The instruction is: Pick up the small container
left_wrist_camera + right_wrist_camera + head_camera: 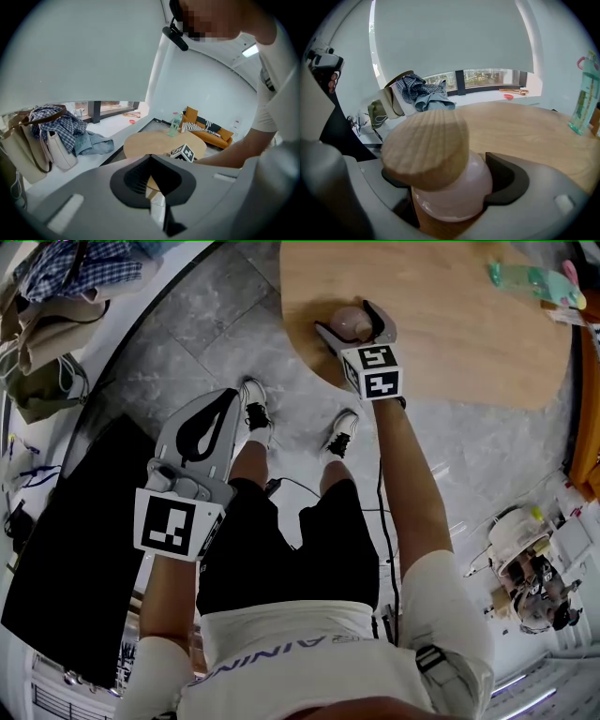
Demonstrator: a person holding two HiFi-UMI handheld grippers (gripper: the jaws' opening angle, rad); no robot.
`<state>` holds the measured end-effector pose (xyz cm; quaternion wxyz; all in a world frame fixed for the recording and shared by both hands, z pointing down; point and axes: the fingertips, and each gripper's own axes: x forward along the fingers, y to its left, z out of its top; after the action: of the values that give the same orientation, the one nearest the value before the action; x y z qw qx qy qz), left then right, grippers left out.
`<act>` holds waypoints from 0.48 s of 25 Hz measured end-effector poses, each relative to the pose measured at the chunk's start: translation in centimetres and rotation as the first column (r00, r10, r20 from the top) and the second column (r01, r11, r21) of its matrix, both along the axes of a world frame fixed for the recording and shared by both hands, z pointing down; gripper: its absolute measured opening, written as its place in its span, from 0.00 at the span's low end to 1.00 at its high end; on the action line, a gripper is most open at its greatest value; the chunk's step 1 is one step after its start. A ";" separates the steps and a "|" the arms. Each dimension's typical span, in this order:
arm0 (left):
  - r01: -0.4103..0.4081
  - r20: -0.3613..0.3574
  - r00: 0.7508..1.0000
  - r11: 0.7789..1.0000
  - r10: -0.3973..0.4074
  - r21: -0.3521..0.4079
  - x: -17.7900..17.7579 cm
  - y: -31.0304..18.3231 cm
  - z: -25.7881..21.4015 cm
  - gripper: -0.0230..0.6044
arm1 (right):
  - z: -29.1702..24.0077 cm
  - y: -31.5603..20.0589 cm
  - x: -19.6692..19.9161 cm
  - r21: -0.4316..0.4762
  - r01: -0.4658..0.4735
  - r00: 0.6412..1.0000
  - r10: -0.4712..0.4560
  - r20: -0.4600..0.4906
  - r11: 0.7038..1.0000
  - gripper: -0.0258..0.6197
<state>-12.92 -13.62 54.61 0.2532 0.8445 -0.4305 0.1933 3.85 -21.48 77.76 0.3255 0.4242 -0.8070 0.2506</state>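
Only close-up: wooden lid on container

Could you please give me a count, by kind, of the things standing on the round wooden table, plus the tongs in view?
Small container, pink with a wooden lid: 1
Green bottle: 1
Tongs: 2, the left tongs off the table and the right tongs around the small container
Total: 4
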 end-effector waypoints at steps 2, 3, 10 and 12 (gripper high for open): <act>0.000 0.001 1.000 1.000 0.000 -0.007 -0.2 0.0 0.3 0.04 | 0.2 -0.3 -0.5 0.012 0.022 0.999 -0.021 -0.028 1.000 0.72; 0.003 0.002 1.000 1.000 -0.003 -0.011 -0.3 0.0 0.5 0.04 | 0.2 -0.5 -0.7 0.017 0.030 0.999 -0.029 -0.039 0.999 0.71; 0.012 0.011 1.000 0.999 -0.011 -0.035 -0.8 0.4 0.9 0.04 | 0.6 -0.7 -0.9 0.011 0.014 0.998 -0.013 -0.067 1.000 0.70; 0.012 0.013 1.000 0.999 -0.011 -0.036 -0.8 0.4 0.8 0.04 | 0.3 -0.8 -1.0 0.011 0.011 0.999 -0.011 -0.048 1.000 0.70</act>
<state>-13.74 -13.22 55.43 0.2669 0.8360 -0.4335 0.2049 2.89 -22.23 78.06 0.3436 0.4275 -0.8027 0.2341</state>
